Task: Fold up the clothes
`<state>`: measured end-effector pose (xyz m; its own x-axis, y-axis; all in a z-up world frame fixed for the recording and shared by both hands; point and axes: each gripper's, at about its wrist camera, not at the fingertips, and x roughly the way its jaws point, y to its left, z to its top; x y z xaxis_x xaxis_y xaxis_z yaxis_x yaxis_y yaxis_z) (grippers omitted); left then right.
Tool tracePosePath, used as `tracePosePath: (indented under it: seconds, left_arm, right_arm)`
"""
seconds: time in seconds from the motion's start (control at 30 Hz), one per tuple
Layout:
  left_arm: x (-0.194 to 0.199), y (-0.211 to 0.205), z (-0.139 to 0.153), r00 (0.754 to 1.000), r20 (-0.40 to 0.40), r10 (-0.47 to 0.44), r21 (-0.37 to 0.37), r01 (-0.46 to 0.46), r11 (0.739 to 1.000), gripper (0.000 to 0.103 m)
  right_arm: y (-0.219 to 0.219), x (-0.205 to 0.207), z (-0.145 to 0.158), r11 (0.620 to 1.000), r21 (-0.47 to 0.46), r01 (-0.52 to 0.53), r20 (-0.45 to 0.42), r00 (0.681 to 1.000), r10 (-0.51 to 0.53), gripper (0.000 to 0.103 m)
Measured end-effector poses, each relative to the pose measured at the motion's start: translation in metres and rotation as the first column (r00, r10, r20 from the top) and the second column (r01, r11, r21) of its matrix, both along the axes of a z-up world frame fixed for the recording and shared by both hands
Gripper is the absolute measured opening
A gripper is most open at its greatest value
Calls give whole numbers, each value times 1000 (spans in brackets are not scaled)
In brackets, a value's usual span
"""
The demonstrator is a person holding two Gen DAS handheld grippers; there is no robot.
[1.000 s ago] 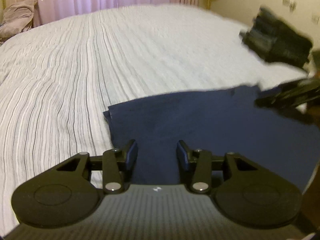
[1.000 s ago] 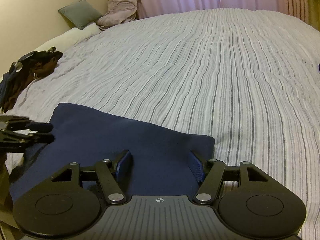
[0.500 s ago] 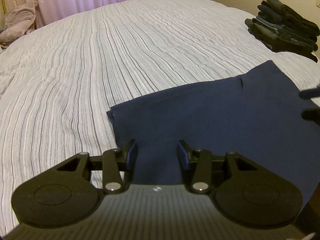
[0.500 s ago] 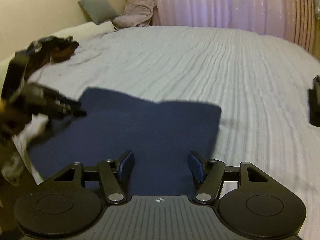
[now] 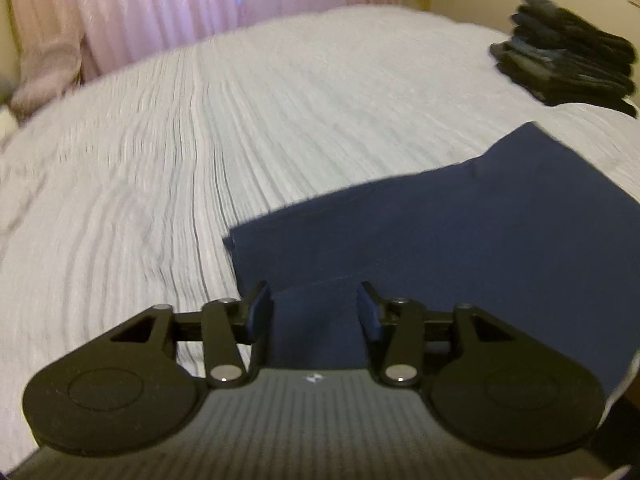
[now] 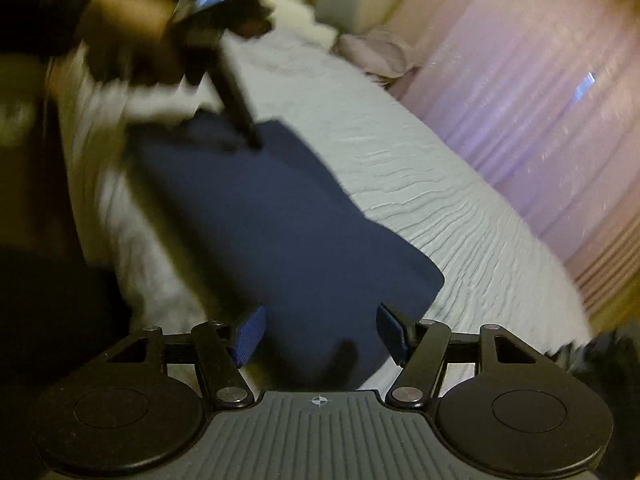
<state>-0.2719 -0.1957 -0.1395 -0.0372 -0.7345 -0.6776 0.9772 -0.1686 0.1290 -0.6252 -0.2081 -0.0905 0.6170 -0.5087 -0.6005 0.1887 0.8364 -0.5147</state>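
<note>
1. Left gripper (image 5: 314,312): jaws opening, navy fabric seen in the gap just ahead of the pads but nothing pinched. Judged a release after laying a fold.
2. Right gripper (image 6: 320,334): jaws wide apart, nothing held; near edge of the garment lies under and between the fingertips, no contact visible.
3. Navy garment (image 5: 460,240): flat on the striped bedspread (image 5: 200,140), directly ahead of the left gripper and running off to its right; seen from the right gripper (image 6: 288,232) it stretches ahead and to the left.
4. Step judged: folded panel down, next fold pending. Best to let the left jaws clear the cloth fully before lifting, so the layer is not dragged. Then regrip at corners, not mid-edge, and keep edges lined up.
5. A fold line crosses just beyond the left pads; worth smoothing before stacking another layer.
6. Farther off, right of the left gripper: stack of dark folded clothes (image 5: 568,60), likely the place for the finished piece.
7. Hard to read: right view heavily motion-blurred and tilted; the left gripper (image 6: 224,76) there shows as a dark smear over the garment's far corner.
8. Garment's right end cut off by the left view's rim; layer count unknown.
9. Far end: pink curtains (image 5: 180,8), blurred.
</note>
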Motion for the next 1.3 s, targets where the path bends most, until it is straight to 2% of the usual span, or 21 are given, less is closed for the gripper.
tracePosePath:
  seconds: [0.07, 0.2, 0.27, 0.37, 0.4, 0.43, 0.57, 0.7, 0.77, 0.83, 0.9, 0.97, 1.07, 1.13, 1.3]
  left_arm:
    - [-4, 19, 9, 998, 26, -55, -53, 56, 997, 69]
    - [-15, 59, 18, 981, 119, -154, -105, 167, 980, 73]
    - [-22, 81, 20, 966, 162, -202, -124, 223, 967, 81]
    - [-39, 113, 16, 928, 258, -269, -151, 314, 937, 85]
    - [-46, 124, 12, 908, 296, -296, -155, 351, 923, 86]
    - [-56, 132, 6, 883, 344, -318, -152, 387, 910, 88]
    - [-97, 150, -28, 744, 558, -368, -94, 497, 862, 88]
    - [-123, 133, -58, 633, 701, -328, -43, 496, 867, 81]
    - [-131, 122, -70, 574, 764, -296, -32, 491, 870, 67]
    - [-136, 114, -81, 522, 806, -279, -15, 489, 872, 67]
    - [-137, 109, -87, 505, 816, -282, 1, 486, 874, 62]
    - [-136, 103, -92, 509, 805, -305, 27, 482, 876, 38]
    - [-137, 101, -97, 505, 803, -317, 40, 484, 874, 27]
    - [-137, 101, -98, 506, 804, -313, 36, 484, 874, 25]
    - [-136, 100, -98, 513, 805, -298, 12, 488, 873, 22]
  right_arm:
    - [5, 3, -8, 999, -41, -28, -26, 999, 27, 64]
    - [16, 16, -34, 980, -166, -109, -141, 986, 85, 63]
    - [20, 24, -51, 960, -235, -153, -216, 971, 102, 63]
    - [21, 33, -74, 926, -324, -195, -294, 951, 97, 63]
    - [18, 36, -73, 933, -313, -176, -278, 957, 87, 59]
    - [15, 38, -72, 940, -302, -157, -261, 962, 77, 46]
    - [6, 41, -56, 967, -241, -86, -185, 982, 42, 36]
    - [6, 42, -38, 974, -218, -55, -138, 990, 25, 35]
    - [8, 43, -35, 974, -221, -50, -135, 991, 20, 35]
    - [15, 45, -36, 973, -227, -49, -137, 990, 18, 35]
    - [17, 45, -38, 971, -236, -48, -136, 991, 16, 35]
    - [17, 46, -41, 967, -251, -48, -138, 990, 14, 35]
    - [23, 46, -53, 955, -290, -55, -156, 988, 9, 41]
    - [26, 47, -64, 943, -326, -63, -173, 985, 6, 49]
    - [21, 58, -90, 900, -431, -59, -219, 975, -41, 54]
